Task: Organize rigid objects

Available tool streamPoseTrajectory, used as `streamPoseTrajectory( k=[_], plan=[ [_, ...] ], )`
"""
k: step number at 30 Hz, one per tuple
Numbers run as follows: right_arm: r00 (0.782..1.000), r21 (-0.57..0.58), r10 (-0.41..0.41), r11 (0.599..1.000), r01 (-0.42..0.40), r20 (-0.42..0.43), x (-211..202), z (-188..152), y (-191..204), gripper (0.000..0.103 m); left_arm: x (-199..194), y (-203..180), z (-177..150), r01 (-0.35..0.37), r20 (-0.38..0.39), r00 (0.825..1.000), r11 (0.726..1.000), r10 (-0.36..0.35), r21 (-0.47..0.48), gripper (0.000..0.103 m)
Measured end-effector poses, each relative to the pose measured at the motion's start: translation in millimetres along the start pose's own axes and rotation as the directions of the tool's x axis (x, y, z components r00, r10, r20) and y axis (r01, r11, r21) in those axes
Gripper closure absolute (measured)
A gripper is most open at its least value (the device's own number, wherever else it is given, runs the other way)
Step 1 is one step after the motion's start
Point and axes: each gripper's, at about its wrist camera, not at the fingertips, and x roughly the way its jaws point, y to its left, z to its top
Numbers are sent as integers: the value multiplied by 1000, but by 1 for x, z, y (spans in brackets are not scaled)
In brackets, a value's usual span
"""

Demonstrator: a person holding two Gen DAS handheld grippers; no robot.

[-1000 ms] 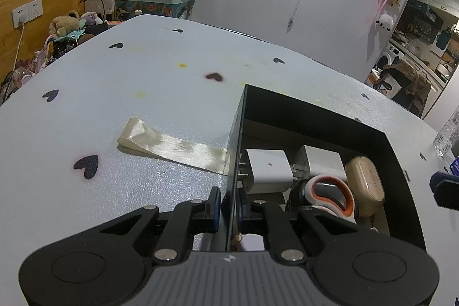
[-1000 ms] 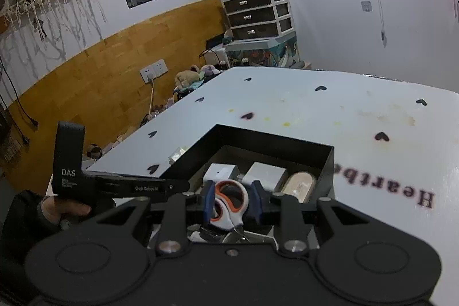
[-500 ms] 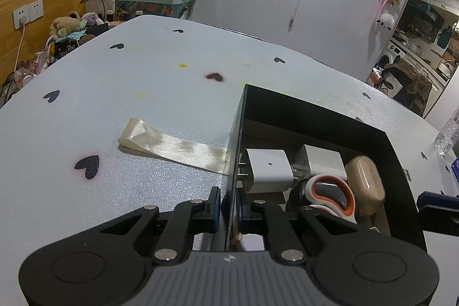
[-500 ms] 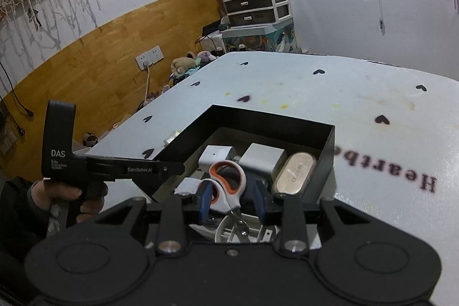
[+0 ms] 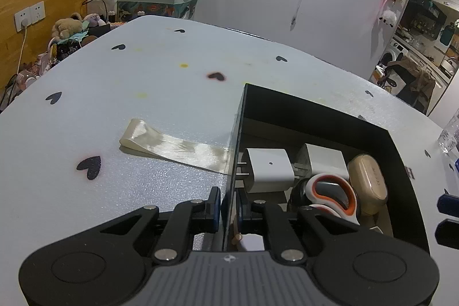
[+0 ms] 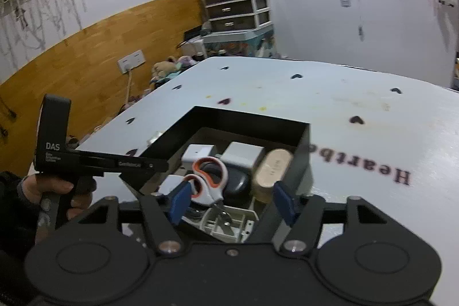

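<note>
- Our left gripper (image 5: 228, 212) is pinched shut on the left wall of the black box (image 5: 397, 157), one finger outside and one inside, so it's basically just steadying the thing.
- Our right gripper (image 6: 232, 201) is spread wide with nothing between the pads, hanging over the near end of the box. The scissors (image 6: 210, 179) sit right under it, loose, not gripped.
- Inside the box: two white chargers (image 5: 268, 169) side by side at the back, a beige case (image 5: 368, 184) on the right, the scissors lying on something dark and round, and a white plastic piece (image 6: 226, 220) at the near end that's hard to identify.
- Outside on the table (image 5: 143, 76) there's a strip of clear tape (image 5: 175, 146) running up to the box wall.
- What could bite us: the scissors are perched on top of other stuff, so they could slide or tip if the box gets jolted.
- If the right one drops carelessly, its open fingers could clip the scissor handles or the box rim.
- That tape may be stuck to the wall, so dragging the box could snag.
</note>
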Motion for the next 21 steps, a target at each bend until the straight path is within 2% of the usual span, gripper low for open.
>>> streamPoseTrajectory(
  k=[1, 6, 11, 21],
  plan=[
    [1000, 6, -14, 1000, 14, 3, -2, -1, -1, 26, 0, -1, 0, -1, 0, 1000, 1000, 1, 0, 92],
    [996, 21, -89, 996, 89, 26, -12, -8, -1, 18, 0, -1, 0, -5, 0, 1000, 1000, 5, 3, 92],
    [988, 29, -148, 989, 147, 37, -19, -18, 1, 14, 0, -2, 0, -5, 0, 1000, 1000, 5, 4, 92],
    [978, 77, -197, 978, 192, 66, -33, -34, 6, 5, -1, -4, 0, -14, 4, 1000, 1000, 14, 16, 92]
  ],
)
